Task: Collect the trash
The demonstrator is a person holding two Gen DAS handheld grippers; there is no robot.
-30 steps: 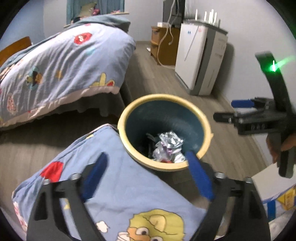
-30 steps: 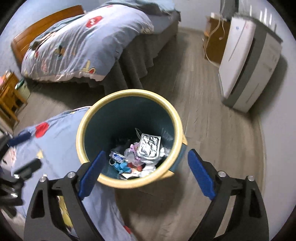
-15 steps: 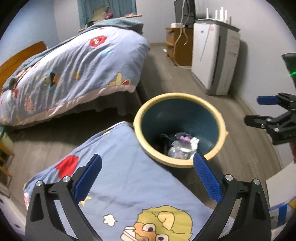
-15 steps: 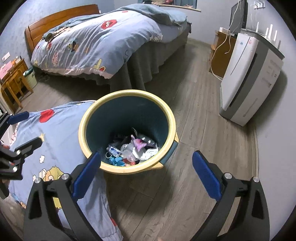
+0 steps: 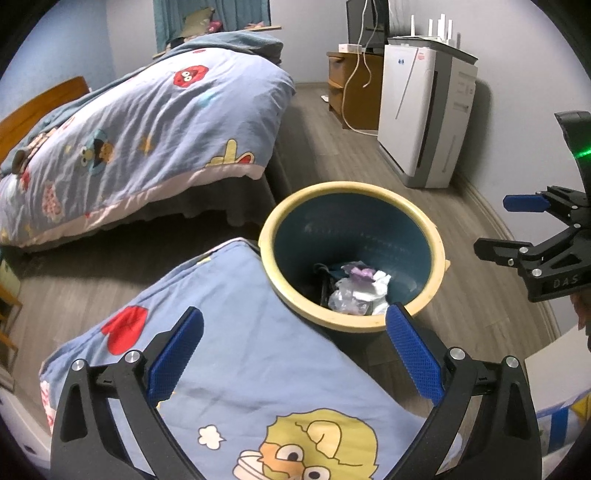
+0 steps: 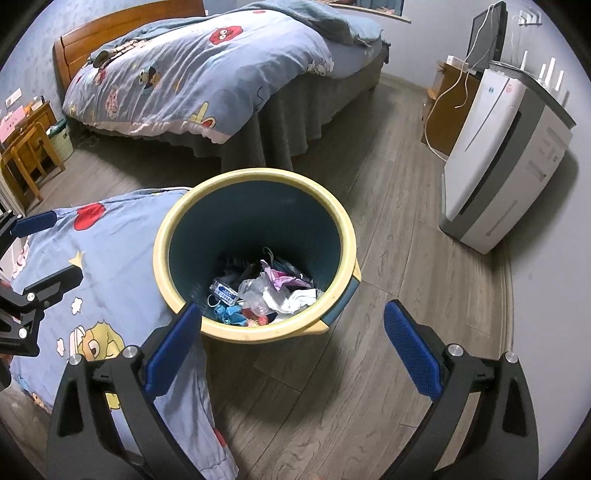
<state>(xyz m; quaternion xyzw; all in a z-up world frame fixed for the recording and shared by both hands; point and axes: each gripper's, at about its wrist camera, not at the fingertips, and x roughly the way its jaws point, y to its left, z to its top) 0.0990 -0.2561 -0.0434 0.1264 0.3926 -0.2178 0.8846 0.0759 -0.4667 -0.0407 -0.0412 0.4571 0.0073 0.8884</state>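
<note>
Right wrist view is looking down into the round dark-teal plastic bin with a cream rim point(image 6: 255, 254), sitting on the grey wood-plank floor point(image 6: 406, 258) beside a blue cartoon-print quilt point(image 6: 118, 266). Crumpled wrappers and tissue trash point(image 6: 266, 291) are lying at its bottom. Right claw point(image 6: 291, 350) and left claw point(image 5: 291, 358) are both hanging released, gripping nothing.

It was a bedroom in a home. Ahead and to the left of the tongs stood a bed point(image 6: 207, 74) with a wooden headboard point(image 6: 122, 26) and a cartoon-print quilt point(image 5: 147, 122). To the right, against the wall, stood a white air purifier point(image 6: 502, 158) and a wooden cabinet point(image 5: 351, 88). Grey wood-plank flooring point(image 6: 406, 206) ran underneath, with a curtained window point(image 5: 210, 14) far ahead.
</note>
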